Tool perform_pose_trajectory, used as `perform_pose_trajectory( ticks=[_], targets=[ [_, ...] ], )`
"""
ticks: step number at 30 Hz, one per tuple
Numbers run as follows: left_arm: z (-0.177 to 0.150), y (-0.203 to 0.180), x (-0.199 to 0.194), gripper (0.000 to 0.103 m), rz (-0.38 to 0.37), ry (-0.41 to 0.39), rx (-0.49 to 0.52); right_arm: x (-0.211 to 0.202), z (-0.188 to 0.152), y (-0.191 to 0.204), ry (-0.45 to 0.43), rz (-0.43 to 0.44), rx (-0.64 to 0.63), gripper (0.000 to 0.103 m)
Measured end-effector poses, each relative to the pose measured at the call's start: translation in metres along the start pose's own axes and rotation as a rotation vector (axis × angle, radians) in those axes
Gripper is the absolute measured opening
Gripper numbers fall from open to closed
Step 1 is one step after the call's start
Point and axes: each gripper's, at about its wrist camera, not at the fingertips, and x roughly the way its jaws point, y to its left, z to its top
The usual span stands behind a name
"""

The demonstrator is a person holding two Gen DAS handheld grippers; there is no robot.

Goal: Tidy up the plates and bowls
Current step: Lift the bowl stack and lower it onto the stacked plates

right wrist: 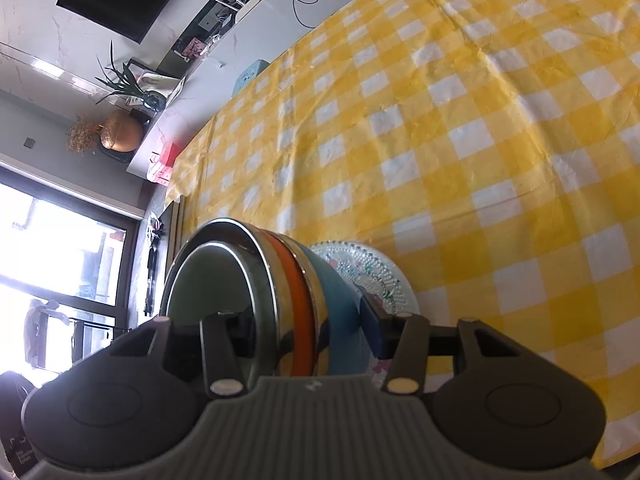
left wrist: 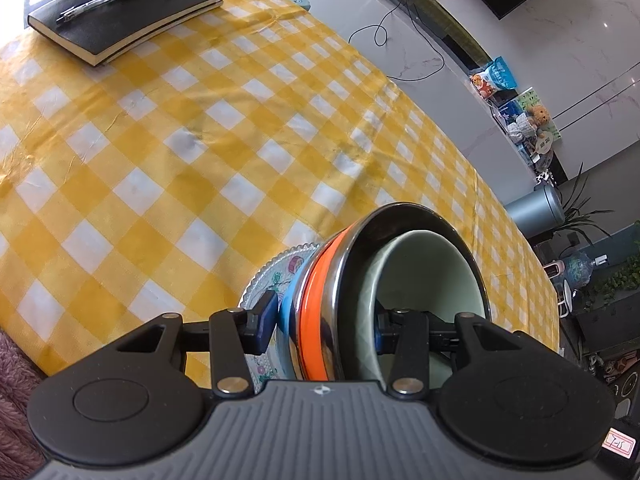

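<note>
The nested stack sits between both tongs: a pale green bowl lies innermost, inside a steel bowl with an orange band, which rests in a blue bowl, all on a beaded glass plate with a floral print. The left tongs pinch one side of the stack, one pad under the plate's edge and the other inside the green bowl; the right tongs pinch the opposite side the same way, outer pad against the plate's underside and inner finger inside the bowls. In the left wrist view the stack fills the 5 o'clock part of the frame, in the right wrist view the 7 o'clock part, and in both it appears to hang above the table, with checked yellow cloth beyond it. My judgement is that the step in hand is carrying the whole stack down to a resting place on the table. To do it well, both hands should descend together at the same pace so the plate stays level and the loose bowls do not slide or rattle, and neither grip should ease until the plate's base bears fully on the cloth. Open cloth lies ahead. A black notebook with a pen on it lies at 11 o'clock in the left view, well apart from the stack.
</note>
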Motion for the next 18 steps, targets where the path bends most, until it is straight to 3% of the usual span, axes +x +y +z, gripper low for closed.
perform_pose_trajectory(
  ticks=[18],
  targets=[
    [-0.0003,-0.0013,0.0003,0.051,-0.012,-0.006,0.039,0.0019,-0.0002,-0.0036,-0.006,0.006,0.007,0.051]
  ],
)
